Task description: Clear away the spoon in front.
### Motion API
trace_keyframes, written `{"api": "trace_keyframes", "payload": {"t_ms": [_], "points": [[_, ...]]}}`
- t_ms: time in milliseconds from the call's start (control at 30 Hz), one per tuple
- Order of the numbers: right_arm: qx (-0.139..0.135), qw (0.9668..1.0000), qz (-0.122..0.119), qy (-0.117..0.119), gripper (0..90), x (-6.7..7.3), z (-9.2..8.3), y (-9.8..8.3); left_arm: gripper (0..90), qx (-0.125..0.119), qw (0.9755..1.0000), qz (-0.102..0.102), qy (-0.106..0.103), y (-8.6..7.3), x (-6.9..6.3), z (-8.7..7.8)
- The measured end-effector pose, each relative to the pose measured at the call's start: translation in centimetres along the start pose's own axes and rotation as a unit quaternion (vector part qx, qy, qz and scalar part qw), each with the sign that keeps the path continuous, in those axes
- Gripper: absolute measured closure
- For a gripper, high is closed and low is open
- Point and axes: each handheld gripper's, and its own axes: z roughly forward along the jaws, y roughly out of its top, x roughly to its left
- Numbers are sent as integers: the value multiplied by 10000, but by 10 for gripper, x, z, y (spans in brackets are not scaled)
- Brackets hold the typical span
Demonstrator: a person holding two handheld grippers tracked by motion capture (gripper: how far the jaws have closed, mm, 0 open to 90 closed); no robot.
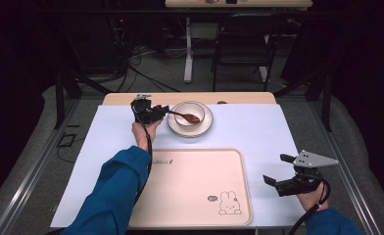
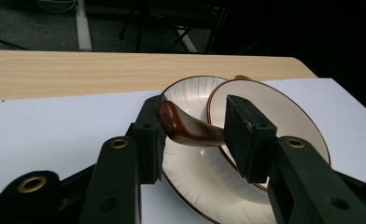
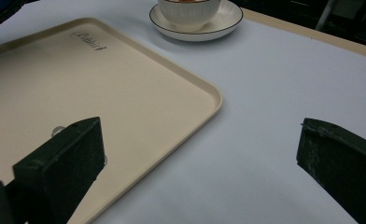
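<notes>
your left gripper [image 2: 193,135] has the brown spoon [image 2: 190,128] between its jaws: the handle end lies against the left jaw's inner face and the shaft runs across to the right jaw, so the jaws are closed on the handle. the spoon's far end rests inside the white bowl [image 2: 274,112], which sits on its saucer [image 2: 190,168] just ahead of and under the jaws. in the high view the left gripper [image 1: 161,110] sits just beside the bowl [image 1: 190,113], the spoon [image 1: 186,116] reaching from it into the bowl. your right gripper [image 3: 200,172] has its jaws spread wide with nothing between them; the cream tray's [image 3: 102,93] corner lies under the left jaw, bare white worktop [image 3: 274,93] under the right.
</notes>
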Motion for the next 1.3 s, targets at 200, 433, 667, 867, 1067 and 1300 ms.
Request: {"api": "trace_keyframes", "payload": {"t_ms": [200,433,667,867,1067,1300], "points": [[4,10000,-1,-12,10,0,0,0,655,-105,9999,-15,-96,0,-1,-1],[1,10000,-1,-15,10,0,0,0,699,-263,9995,44,-189,1,-5,-3],[3,10000,8,-20,10,0,0,0,749,-410,9988,59,-261,3,-9,-7],[3,10000,2,-23,11,0,0,0,789,-493,9982,128,-324,5,-12,-10],[2,10000,4,-24,10,0,0,0,829,-595,9972,178,-419,8,-17,-13],[-2,10000,-13,-29,10,0,0,0,835,-576,9969,240,-486,10,-20,-14]]}}
